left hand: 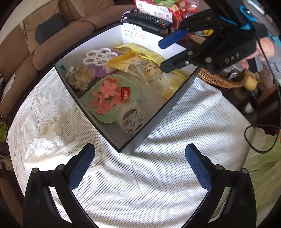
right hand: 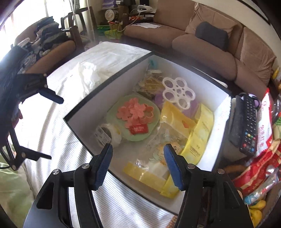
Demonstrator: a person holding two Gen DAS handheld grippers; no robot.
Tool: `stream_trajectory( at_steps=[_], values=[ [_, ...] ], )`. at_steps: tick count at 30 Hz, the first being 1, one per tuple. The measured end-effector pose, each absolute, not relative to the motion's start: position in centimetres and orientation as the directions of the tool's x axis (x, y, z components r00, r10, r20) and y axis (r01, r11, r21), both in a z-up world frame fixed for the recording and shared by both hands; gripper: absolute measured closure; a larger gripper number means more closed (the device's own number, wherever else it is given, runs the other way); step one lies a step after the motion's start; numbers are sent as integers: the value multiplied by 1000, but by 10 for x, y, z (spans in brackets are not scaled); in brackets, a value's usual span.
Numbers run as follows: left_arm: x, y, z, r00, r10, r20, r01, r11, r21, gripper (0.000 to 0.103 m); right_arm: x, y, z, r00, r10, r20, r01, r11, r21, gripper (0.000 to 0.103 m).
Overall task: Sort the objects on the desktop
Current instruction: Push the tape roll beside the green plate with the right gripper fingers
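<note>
An open box [left hand: 98, 42] with dark sides and a white inside stands on the striped tablecloth [left hand: 158, 184]. It holds a green plate with pink flowers [left hand: 108, 98], a tape roll [left hand: 131, 119], yellow packets [left hand: 138, 52], a clear bag and a purple cup under a white flower-shaped lid [left hand: 100, 56]. My left gripper [left hand: 140, 157] is open wide over bare cloth by the box's near corner. Over the box's [right hand: 98, 98] edge hangs my right gripper [right hand: 138, 157], open above the clear bag [right hand: 163, 136] and yellow packets [right hand: 202, 133], with nothing between its pads.
Crumpled white plastic [left hand: 45, 145] lies on the cloth left of the box. A black remote [left hand: 149, 19] and red snack bags [left hand: 168, 10] sit behind it. A wicker basket [left hand: 216, 79] and a black cable [left hand: 254, 140] are to the right. A brown sofa [left hand: 61, 40] rings the table.
</note>
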State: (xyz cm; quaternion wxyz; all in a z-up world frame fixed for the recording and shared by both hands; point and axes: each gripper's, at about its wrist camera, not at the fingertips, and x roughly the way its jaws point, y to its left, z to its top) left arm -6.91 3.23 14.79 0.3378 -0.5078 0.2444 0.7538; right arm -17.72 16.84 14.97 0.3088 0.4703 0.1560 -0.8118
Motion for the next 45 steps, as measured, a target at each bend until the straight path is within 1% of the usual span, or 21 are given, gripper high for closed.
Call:
stream_trajectory(
  at_steps=[2, 6, 9, 13, 14, 15, 16, 17, 20, 22, 24, 26, 27, 29, 30, 31, 32, 33, 35, 39, 45],
  values=[
    [-72, 26, 148, -265, 272, -925, -742, -670, 16, 0, -192, 154, 140, -309, -387, -869, 672, -735, 89, 40],
    [-75, 19, 149, -235, 335, -912, -742, -668, -55, 0, -213, 124, 111, -153, -443, -883, 722, -660, 207, 40],
    [-75, 21, 146, -244, 339, -909, -755, -654, -41, 0, -222, 109, 87, -87, -400, -912, 734, -645, 213, 40],
    [-78, 24, 143, -241, 342, -908, -756, -653, -45, 0, -230, 106, 70, -46, -375, -926, 732, -644, 224, 41],
    [-78, 24, 142, -240, 345, -907, -758, -651, -47, 0, -232, 106, 68, -32, -384, -923, 728, -642, 242, 50],
    [-78, 24, 142, -241, 348, -906, -759, -649, -48, 0, -231, 106, 68, -22, -392, -920, 727, -638, 255, 67],
    [-78, 24, 142, -242, 350, -905, -759, -649, -47, 0, -230, 104, 66, -6, -383, -924, 729, -634, 258, 75],
    [-77, 23, 141, -242, 350, -905, -760, -648, -47, 0, -228, 102, 64, 11, -359, -933, 729, -636, 254, 81],
    [-76, 22, 140, -243, 347, -906, -765, -643, -41, 0, -220, 100, 62, 60, -314, -947, 712, -652, 261, 88],
    [-75, 21, 140, -245, 349, -905, -764, -643, -41, 0, -221, 104, 65, 103, -312, -945, 677, -674, 296, 88],
    [-75, 20, 142, -239, 360, -902, -766, -641, -53, 0, -222, 111, 64, 187, -305, -934, 619, -702, 353, 88],
    [-75, 20, 144, -247, 367, -897, -765, -642, -52, 0, -222, 118, 62, 219, -282, -934, 573, -738, 357, 88],
    [-75, 20, 145, -248, 371, -895, -765, -642, -54, 0, -222, 120, 62, 219, -250, -943, 569, -753, 331, 88],
    [-77, 20, 148, -252, 385, -888, -764, -642, -61, 0, -223, 117, 74, 128, -212, -969, 611, -752, 245, 86],
    [-78, 20, 149, -251, 391, -886, -764, -641, -67, 0, -227, 115, 83, 80, -236, -968, 615, -753, 234, 80],
    [-78, 20, 150, -252, 391, -885, -764, -642, -66, 0, -232, 113, 91, 41, -268, -963, 607, -759, 237, 70],
    [-79, 21, 150, -258, 389, -884, -762, -644, -61, 0, -237, 109, 97, 11, -293, -956, 603, -761, 240, 41],
    [-79, 21, 150, -261, 387, -884, -762, -644, -57, 0, -240, 104, 99, -10, -302, -953, 613, -755, 233, 23],
    [-80, 20, 150, -258, 392, -883, -765, -641, -61, 0, -242, 91, 94, -12, -287, -958, 653, -728, 210, 24],
    [-78, 20, 149, -251, 403, -880, -774, -630, -67, 0, -244, 83, 72, 90, -305, -948, 657, -697, 286, 24],
    [-80, 21, 144, -244, 411, -878, -769, -633, -83, 0, -237, 73, 50, 167, -301, -939, 680, -655, 331, 25]
  ],
)
